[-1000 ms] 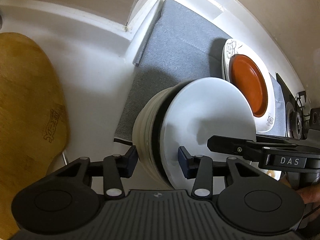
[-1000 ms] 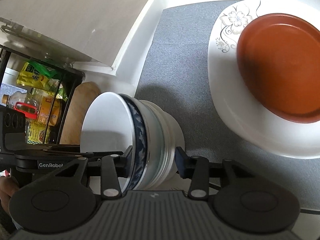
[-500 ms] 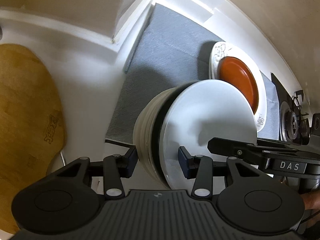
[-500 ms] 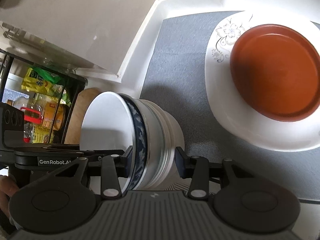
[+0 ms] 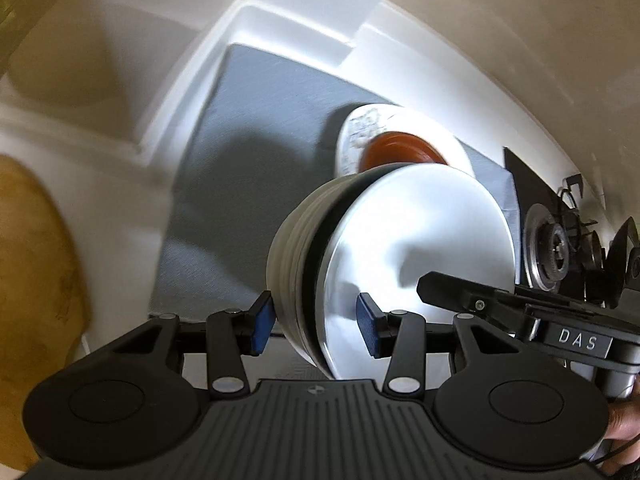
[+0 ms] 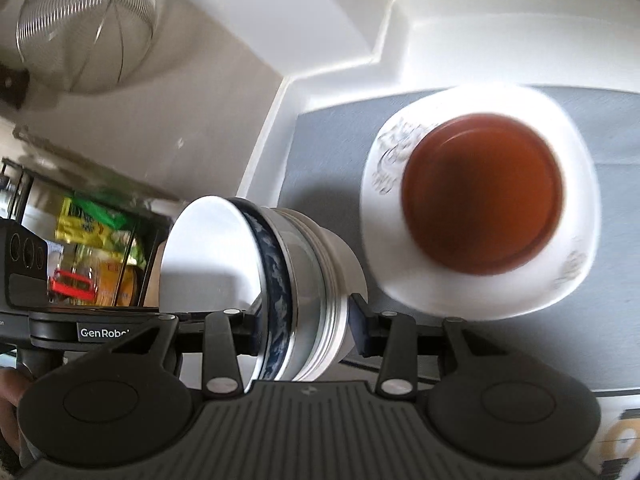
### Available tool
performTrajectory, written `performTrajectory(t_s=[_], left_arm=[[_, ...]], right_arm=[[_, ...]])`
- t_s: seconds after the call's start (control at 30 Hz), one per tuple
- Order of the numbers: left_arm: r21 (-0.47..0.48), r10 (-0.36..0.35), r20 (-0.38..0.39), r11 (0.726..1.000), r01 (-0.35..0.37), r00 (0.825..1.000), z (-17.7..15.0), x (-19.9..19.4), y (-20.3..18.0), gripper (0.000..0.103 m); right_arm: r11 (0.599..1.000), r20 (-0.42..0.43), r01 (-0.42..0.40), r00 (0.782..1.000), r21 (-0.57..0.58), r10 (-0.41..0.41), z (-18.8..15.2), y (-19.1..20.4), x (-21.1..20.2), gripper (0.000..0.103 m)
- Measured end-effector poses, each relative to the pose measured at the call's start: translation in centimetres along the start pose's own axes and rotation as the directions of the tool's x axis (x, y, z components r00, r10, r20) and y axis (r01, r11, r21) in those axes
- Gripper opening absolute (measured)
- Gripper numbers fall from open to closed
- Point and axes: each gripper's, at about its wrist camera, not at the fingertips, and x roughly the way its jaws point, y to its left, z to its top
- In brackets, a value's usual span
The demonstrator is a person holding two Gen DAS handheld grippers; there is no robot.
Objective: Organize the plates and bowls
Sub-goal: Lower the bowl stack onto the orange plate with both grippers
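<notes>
A stack of nested bowls (image 5: 360,264), white with a blue-patterned one (image 6: 276,276), is held in the air between both grippers. My left gripper (image 5: 316,326) is shut on one side of the stack's rim, and my right gripper (image 6: 304,328) is shut on the opposite side. Beyond it, a red-brown plate (image 6: 484,196) sits on a white floral plate (image 6: 576,280) on the grey mat (image 5: 248,160). Both plates show small in the left wrist view (image 5: 400,152).
A wooden cutting board (image 5: 36,280) lies left of the mat. A gas burner (image 5: 556,248) is at the right. A wire strainer (image 6: 84,28) hangs on the wall, above a rack with packets (image 6: 96,256). White counter walls (image 5: 304,36) border the mat.
Both grippers have risen and pulled back with the bowl stack. The plates and mat now look smaller and farther away.
</notes>
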Motion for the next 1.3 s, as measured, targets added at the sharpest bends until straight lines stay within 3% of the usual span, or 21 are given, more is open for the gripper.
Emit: performTrajectory(t_s=[0.43,0.7,1.3], left_arm=[[0.127,-0.017,0.027,0.992,0.013,0.999,4.0,-0.3,-7.8,0.047],[0.155,-0.054,0.022,0.987,0.050,0.998,6.7,-0.4,-10.3,0.048],[0.146,0.003,-0.100,0.989,0.011,0.995,9.6,7.6,-9.9,0.048]], right_arm=[[0.998,0.160,0.037,0.986,0.044,-0.043,2.9,-2.9,-5.8,0.045],[0.997,0.232,0.066,0.970,0.034,-0.072,5.7,-4.0,-8.6,0.045],[0.986,0.132,0.056,0.988,0.158,-0.078,6.6,-10.4,-3.1,0.045]])
